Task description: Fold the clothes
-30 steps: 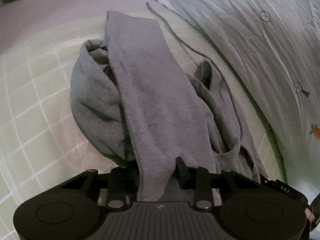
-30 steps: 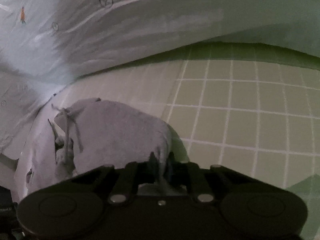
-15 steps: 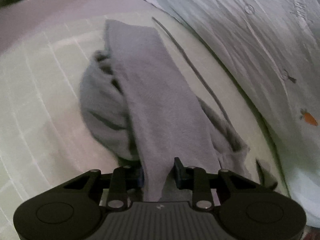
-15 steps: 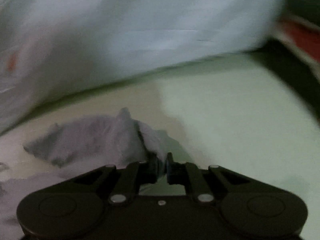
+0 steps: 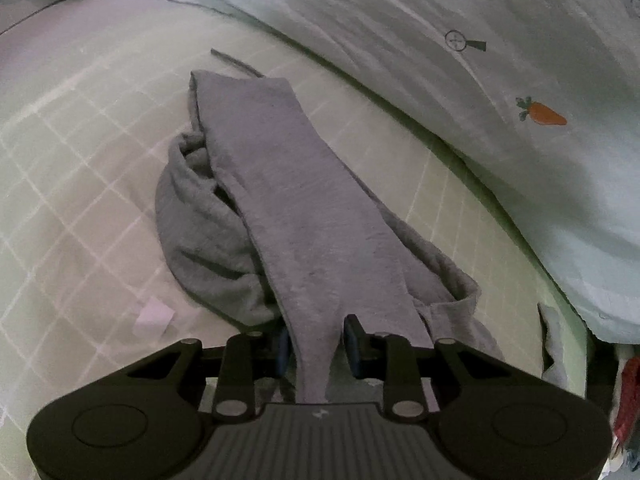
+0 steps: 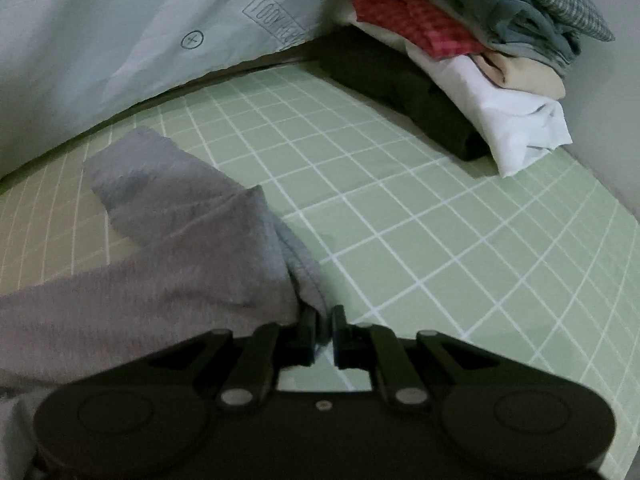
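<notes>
A grey garment [image 5: 288, 208] lies bunched on the green checked bed sheet [image 5: 60, 200]. One long flat strip of it runs straight toward the camera. My left gripper [image 5: 318, 344] has that strip gathered between its fingers, and its jaws are closing on the cloth. A thin grey drawstring [image 5: 236, 64] pokes out beyond the far end. In the right wrist view the grey garment [image 6: 180, 240] stretches off to the left, and my right gripper [image 6: 325, 332] is shut on a folded edge of it, just above the sheet [image 6: 400, 220].
A pale duvet [image 5: 480, 80] with small printed figures is heaped along the far side, also in the right wrist view [image 6: 120, 40]. A stack of folded clothes [image 6: 480, 60] sits at the far right of the bed. A small pale scrap [image 5: 154, 316] lies near the left gripper.
My right gripper has swung far to the right with the garment's edge, bringing the stack of folded clothes into view. The left gripper's jaws have narrowed on the strip, which now lies straighter.
</notes>
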